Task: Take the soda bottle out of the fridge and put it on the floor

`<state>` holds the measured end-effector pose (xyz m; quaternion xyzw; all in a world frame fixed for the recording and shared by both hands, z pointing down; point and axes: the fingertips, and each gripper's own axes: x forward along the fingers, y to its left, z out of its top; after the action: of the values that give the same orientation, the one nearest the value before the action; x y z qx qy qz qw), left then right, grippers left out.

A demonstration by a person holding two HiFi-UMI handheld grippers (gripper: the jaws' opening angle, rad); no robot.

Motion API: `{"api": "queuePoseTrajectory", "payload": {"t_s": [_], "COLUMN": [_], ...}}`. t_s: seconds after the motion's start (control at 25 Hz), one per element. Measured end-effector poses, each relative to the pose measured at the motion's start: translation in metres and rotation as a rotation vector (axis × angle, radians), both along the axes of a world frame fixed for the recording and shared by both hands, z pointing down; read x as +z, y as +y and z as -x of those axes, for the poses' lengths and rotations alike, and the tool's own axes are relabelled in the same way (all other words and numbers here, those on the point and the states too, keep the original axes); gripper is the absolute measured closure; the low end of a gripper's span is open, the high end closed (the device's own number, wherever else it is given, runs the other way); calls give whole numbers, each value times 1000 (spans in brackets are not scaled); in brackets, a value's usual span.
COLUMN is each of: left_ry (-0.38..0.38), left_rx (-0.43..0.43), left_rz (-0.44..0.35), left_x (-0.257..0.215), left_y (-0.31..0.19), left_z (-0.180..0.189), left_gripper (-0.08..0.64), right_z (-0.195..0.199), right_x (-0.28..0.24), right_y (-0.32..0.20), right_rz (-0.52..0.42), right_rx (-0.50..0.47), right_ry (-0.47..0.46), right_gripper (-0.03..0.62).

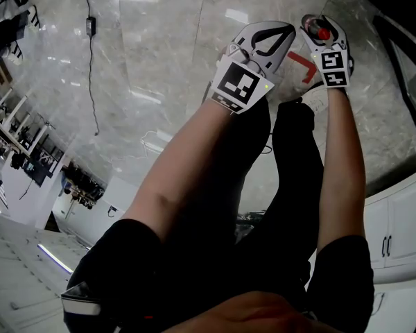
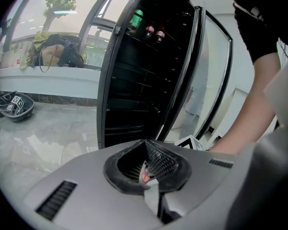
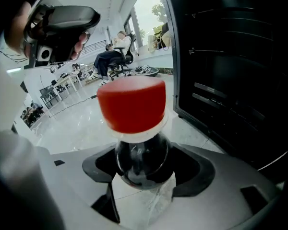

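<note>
My right gripper (image 3: pixel 142 163) is shut on the neck of a dark soda bottle (image 3: pixel 140 164), whose red cap (image 3: pixel 132 103) stands up above the jaws. From the head view the right gripper (image 1: pixel 322 36) and the red cap (image 1: pixel 324 32) sit over the marble floor (image 1: pixel 145 61) at the top right. Just left of it is my left gripper (image 1: pixel 265 41), with jaws that look closed and nothing between them. The left gripper (image 2: pixel 146 166) faces the open black fridge (image 2: pixel 134 85). The bottle's lower body is hidden.
The fridge's top shelf holds a green bottle (image 2: pixel 136 19) and two red-capped ones (image 2: pixel 154 33); its glass door (image 2: pixel 216 75) stands open to the right. A bowl-like object (image 2: pixel 17 107) lies on the floor at left. A seated person (image 3: pixel 113 54) and desks are far off.
</note>
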<state>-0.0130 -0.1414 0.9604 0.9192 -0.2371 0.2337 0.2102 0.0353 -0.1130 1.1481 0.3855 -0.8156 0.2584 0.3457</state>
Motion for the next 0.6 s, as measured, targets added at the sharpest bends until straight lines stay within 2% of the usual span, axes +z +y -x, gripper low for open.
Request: {"api": "queuePoseTrajectory", "payload": {"t_s": [0.24,0.44,0.6], "left_ry": [8,11,16], "left_rx": [4,-1,-16], "left_rz": [-12,-23,-36], "left_x": [-16,-42,-77], "left_y": [2,2,4], "left_z": [-3,3,10], "left_gripper": [560,560,560], "right_z": [9,8,13], "right_x": [-5,-29,-71], "right_y": [20,22,22], "right_rz": [29,24,-4], "right_rx": [-79,-45,-43], "right_ry": [28,20,9], "right_gripper": [273,273,273]}}
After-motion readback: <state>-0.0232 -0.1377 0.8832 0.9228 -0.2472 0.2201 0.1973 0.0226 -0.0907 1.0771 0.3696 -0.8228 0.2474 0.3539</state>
